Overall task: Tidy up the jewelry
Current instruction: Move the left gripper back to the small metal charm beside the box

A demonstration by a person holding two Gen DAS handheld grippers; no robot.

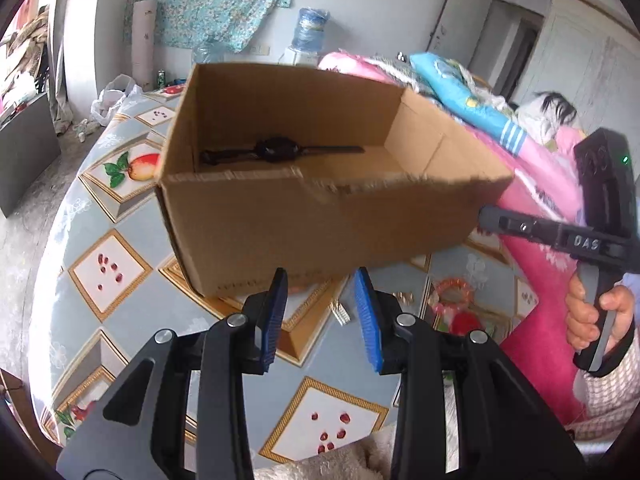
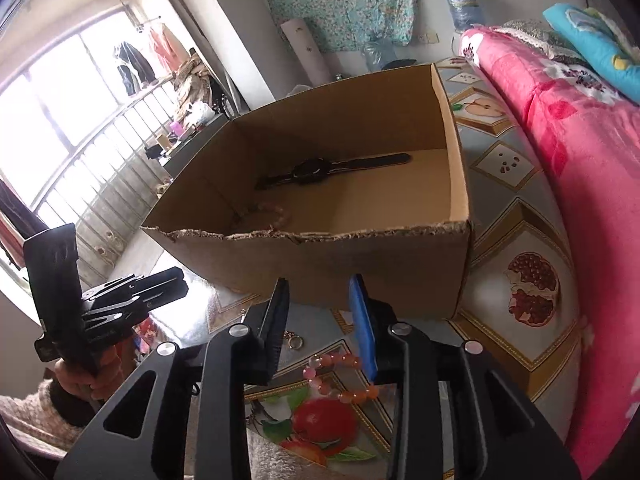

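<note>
Bedroom, cluttered: window with bars on the far left, floral cloth [image 2: 340,0] hung on the back wall, water jug [image 1: 309,29] below it. Table covered in a fruit-print tablecloth [image 1: 116,268], folded pink blanket [image 2: 580,168] along its right side with a blue quilt [image 2: 592,44] on top.

Left gripper [image 1: 321,312]: jaws apart, nothing between them, hovering over the cloth just short of the cardboard box [image 1: 312,220]. Box is open-topped with a torn front rim and sits mid-table. Inside: black wristwatch [image 2: 332,170] lying flat toward the back, and something pale pinkish [image 2: 276,216] near the front-left corner, too blurred to name.

Pink-and-orange bead bracelet [image 2: 340,376] lies on the cloth in front of the box. Right gripper [image 2: 322,316] is right above it, jaws parted, pads not pressing on the beads; the blue pad overlaps one end of the strand. A small metal ring with a chain [image 2: 295,340] sits on the cloth between bracelet and box. Bare hand [image 1: 596,316] on the right gripper's handle, checked sleeve.
</note>
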